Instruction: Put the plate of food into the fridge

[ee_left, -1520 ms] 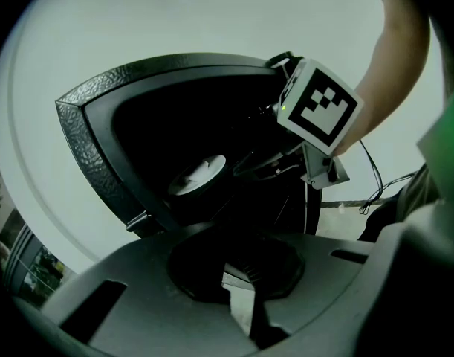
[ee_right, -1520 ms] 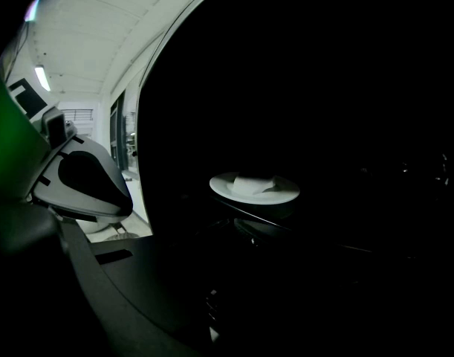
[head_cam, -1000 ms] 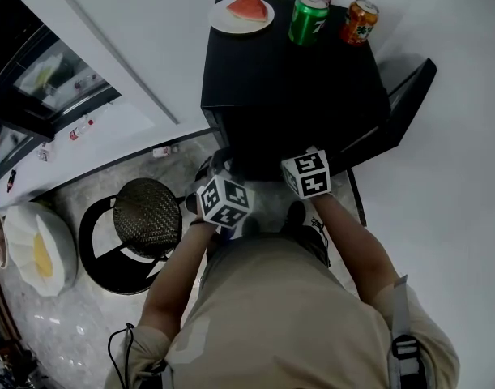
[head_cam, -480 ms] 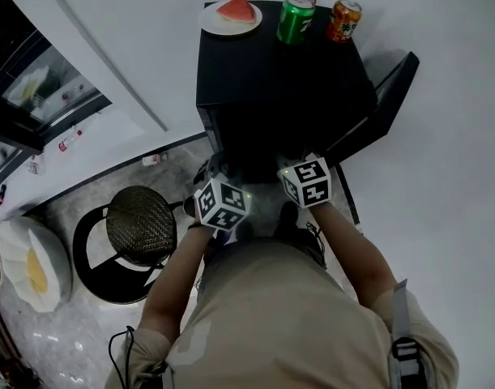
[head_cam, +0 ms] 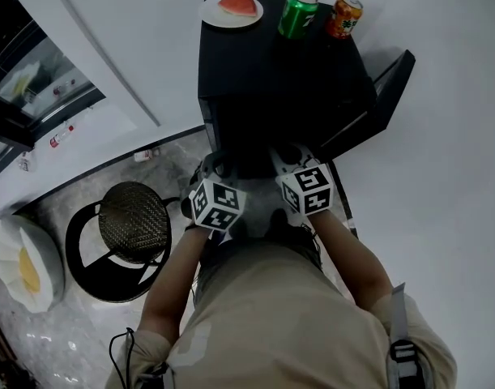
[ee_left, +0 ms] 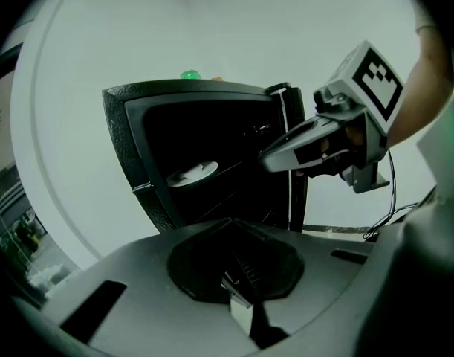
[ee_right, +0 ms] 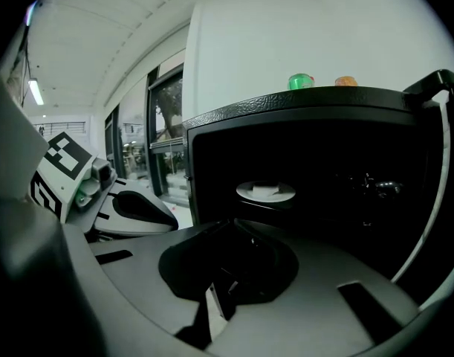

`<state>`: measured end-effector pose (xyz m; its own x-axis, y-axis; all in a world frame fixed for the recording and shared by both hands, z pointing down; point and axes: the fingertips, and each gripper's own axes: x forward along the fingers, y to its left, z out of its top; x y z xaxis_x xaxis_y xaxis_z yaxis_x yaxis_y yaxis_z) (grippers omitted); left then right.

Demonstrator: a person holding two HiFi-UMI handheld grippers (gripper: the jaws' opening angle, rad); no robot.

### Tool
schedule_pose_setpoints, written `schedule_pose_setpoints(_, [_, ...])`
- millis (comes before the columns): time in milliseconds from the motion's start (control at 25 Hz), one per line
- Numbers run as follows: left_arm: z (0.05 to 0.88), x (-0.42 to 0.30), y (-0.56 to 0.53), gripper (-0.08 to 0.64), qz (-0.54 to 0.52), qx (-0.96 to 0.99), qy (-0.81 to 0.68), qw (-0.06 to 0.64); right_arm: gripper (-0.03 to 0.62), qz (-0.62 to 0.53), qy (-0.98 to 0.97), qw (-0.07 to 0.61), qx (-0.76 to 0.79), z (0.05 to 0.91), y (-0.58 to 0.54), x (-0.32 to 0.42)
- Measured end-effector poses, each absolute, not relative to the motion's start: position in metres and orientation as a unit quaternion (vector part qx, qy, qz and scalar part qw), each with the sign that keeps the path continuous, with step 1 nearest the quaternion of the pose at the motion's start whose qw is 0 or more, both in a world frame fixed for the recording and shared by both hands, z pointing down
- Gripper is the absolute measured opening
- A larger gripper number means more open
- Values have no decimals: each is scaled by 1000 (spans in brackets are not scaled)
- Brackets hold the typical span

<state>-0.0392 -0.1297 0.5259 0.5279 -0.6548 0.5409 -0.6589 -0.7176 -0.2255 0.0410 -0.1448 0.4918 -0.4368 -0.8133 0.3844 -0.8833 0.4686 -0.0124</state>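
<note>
**Desk:** What did the picture show?

**Reporter:** A small black fridge (head_cam: 279, 79) stood with its door (head_cam: 381, 91) swung wide to the right, probably to give free reach to the shelf.

**Desk:** And the tools?

**Reporter:** The left hand-held gripper (ee_left: 238, 285) and the right hand-held gripper (ee_right: 221, 285) hung side by side before the opening. Each had its jaws pressed together on nothing.

**Desk:** The food?

**Reporter:** A white plate (ee_right: 265, 191) carrying food lay on a shelf inside, so that step looked done. A second plate (head_cam: 211, 13), with a watermelon slice (head_cam: 237, 3), sat on the fridge top near a green can (head_cam: 298, 16) and an orange can (head_cam: 345, 17). Whether it too belonged inside was unclear.
</note>
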Motion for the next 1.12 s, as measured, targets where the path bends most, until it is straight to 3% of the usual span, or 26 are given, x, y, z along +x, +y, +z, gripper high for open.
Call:
schedule_pose_setpoints(680, [499,-20,-130,11,288,872,-396,-12,29,66,-861,134,486,459,-128,49])
schedule_pose_setpoints(1120, [497,-7,-108,11,257,875,-409,34,29,53,-866,124,481,450,-98,74])
